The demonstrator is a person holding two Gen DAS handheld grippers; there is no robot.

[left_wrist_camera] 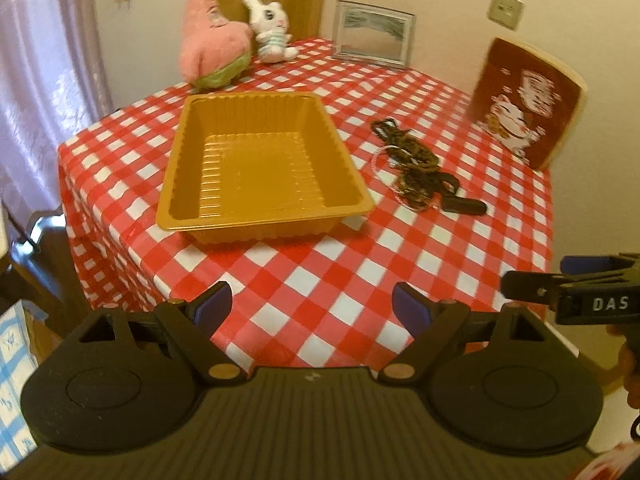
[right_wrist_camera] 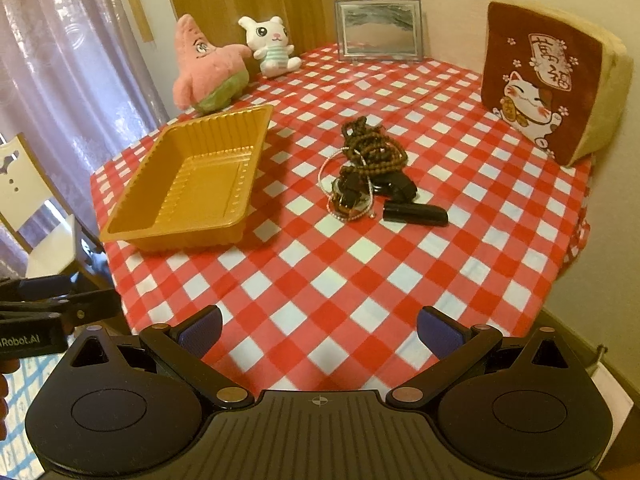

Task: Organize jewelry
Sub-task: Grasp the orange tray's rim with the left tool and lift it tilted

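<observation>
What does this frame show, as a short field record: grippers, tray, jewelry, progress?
left gripper: open, holding nothing, over the near table edge
right gripper: open, holding nothing
tray: gold plastic, nothing in it
jewelry pile: tangled beads and bracelets on the checked cloth, right of the tray
black case: beside the pile
progress: nothing moved into the tray yet

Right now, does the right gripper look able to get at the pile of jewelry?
Probably yes. The right gripper is open, holds nothing and points toward the jewelry; only bare tablecloth lies between them. The tray sits off to the left.
</observation>
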